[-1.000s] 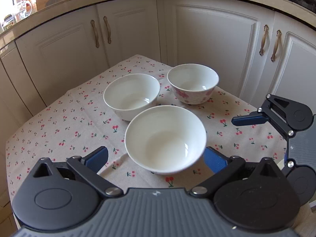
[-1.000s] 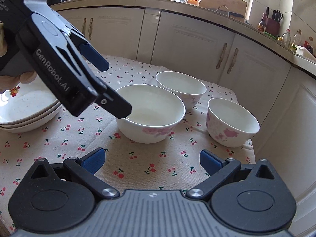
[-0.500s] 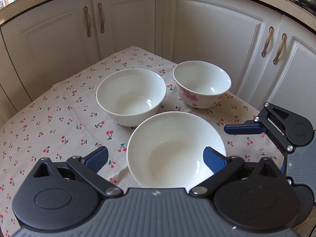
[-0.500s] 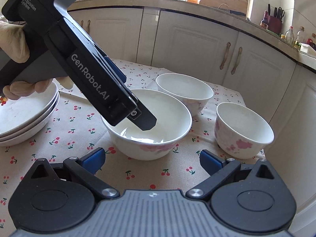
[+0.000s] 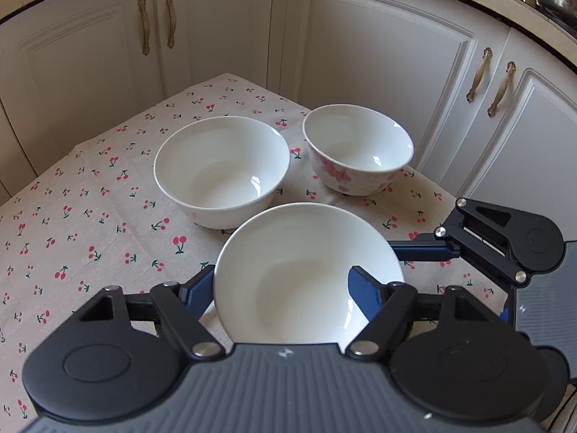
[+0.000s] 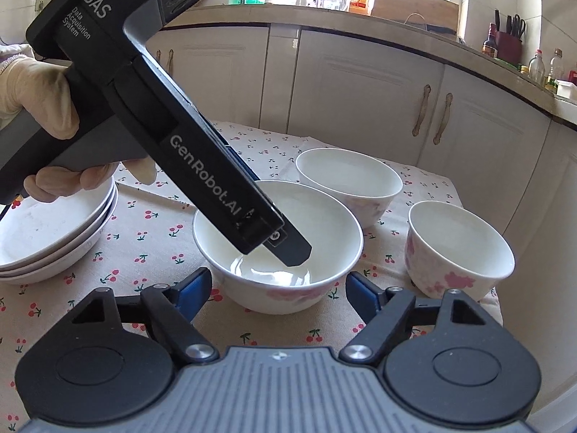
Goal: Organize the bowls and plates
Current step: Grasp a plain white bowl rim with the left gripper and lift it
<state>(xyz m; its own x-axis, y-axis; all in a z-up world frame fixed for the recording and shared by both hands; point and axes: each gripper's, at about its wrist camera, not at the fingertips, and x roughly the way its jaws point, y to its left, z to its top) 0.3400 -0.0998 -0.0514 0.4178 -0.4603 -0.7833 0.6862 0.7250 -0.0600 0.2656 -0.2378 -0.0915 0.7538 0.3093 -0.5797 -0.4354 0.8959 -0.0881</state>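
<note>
Three white bowls stand on a cherry-print tablecloth. My left gripper [image 5: 279,288] is open and straddles the rim of the nearest white bowl [image 5: 306,274], one finger outside and one inside it. The right wrist view shows this finger [image 6: 288,249] dipping into that bowl [image 6: 277,249]. A second white bowl [image 5: 221,169] and a smaller bowl with pink flowers [image 5: 357,148] stand just behind. My right gripper [image 6: 277,288] is open and empty, low on the near side of the same bowl, not touching it. It shows at the right of the left wrist view [image 5: 425,250].
A stack of shallow white plates [image 6: 54,238] sits at the table's left side. The table's far and right edges are close behind the bowls [image 6: 479,216]. White cabinet doors [image 5: 360,54] stand beyond the table.
My left gripper has moved forward and down onto the nearest bowl, and its right finger now reaches inside the rim. My right gripper has come closer to the same bowl.
</note>
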